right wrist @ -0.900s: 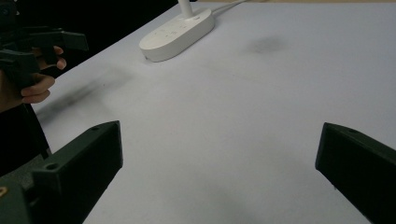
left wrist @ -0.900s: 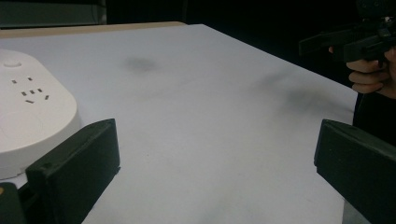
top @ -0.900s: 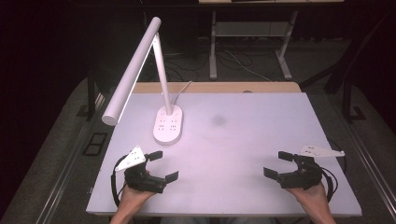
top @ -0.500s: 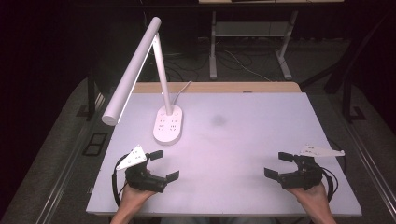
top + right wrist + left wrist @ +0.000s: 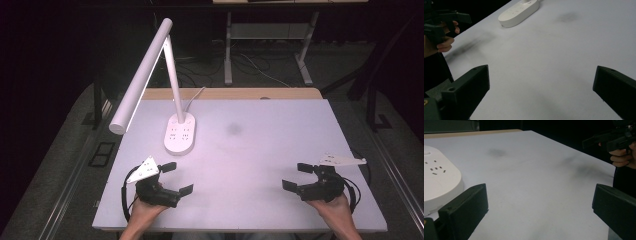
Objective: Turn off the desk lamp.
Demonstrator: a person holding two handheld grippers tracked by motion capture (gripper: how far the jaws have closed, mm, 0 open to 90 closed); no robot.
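The left tool (image 5: 177, 177) sits at the desk's (image 5: 260, 145) near left corner with its jaws spread wide and nothing between them. The right tool (image 5: 298, 176) sits at the near right, well apart, jaws likewise wide and empty. Just beyond the left tool stands a white lamp (image 5: 180, 132), its base resting on the desk.

Lab-like workspace: bare white table (image 5: 280, 150), desk lamp (image 5: 150, 75) with socket base, cabled metal frames behind.
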